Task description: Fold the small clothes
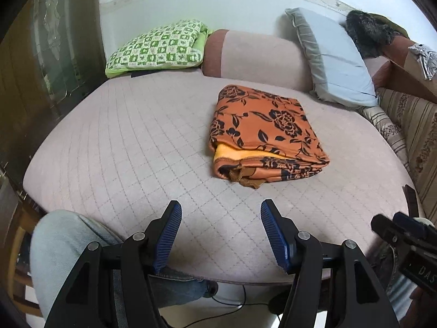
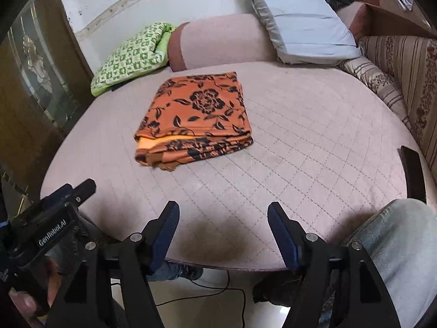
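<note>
The bed (image 1: 114,147) carries the folded orange cloth (image 1: 262,131) mid-surface, well apart from both claws. Left gripper (image 1: 221,235) and right gripper (image 2: 223,235): wide, empty. Risk: loose near-edge layers may snag and unfold if regripped.

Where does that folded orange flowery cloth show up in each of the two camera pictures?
Left wrist view: the folded orange cloth lies right of centre on the pink quilted cushion.
Right wrist view: the same cloth lies left of centre.
Shared landmark: the green checked pillow at the far left, behind the cloth in both views.
</note>
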{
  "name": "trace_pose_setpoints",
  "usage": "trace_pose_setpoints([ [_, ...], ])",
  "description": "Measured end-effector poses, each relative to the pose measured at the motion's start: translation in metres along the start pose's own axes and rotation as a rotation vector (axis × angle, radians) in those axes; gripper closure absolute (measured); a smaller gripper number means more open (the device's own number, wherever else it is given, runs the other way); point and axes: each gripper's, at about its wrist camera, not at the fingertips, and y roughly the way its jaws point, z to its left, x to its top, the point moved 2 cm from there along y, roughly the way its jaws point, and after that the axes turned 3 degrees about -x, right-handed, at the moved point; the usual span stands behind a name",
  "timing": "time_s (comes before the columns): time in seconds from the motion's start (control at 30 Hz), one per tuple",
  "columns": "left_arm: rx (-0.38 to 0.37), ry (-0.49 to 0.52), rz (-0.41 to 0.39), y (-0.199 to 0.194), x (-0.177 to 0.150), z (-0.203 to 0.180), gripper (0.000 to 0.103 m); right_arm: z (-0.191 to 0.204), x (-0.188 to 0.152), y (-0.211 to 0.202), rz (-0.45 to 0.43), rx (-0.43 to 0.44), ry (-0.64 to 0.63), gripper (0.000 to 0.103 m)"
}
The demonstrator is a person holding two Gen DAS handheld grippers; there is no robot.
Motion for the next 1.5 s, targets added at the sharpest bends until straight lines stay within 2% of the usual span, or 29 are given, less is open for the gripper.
trace_pose_setpoints([
  [0.27,0.009,0.047,-0.032,-0.026,0.006,-0.015,0.039,0.006,0.018,-0.023,-0.056,-0.039,-0.022,0.032],
  [0.53,0.010,0.039,-0.044,-0.037,0.014,-0.011,0.038,0.009,0.027,-0.033,-0.078,-0.050,-0.033,0.031],
  [1.5,0.019,0.070,-0.051,-0.038,0.017,-0.014,0.038,0.009,0.033,-0.035,-0.096,-0.087,-0.035,0.030],
])
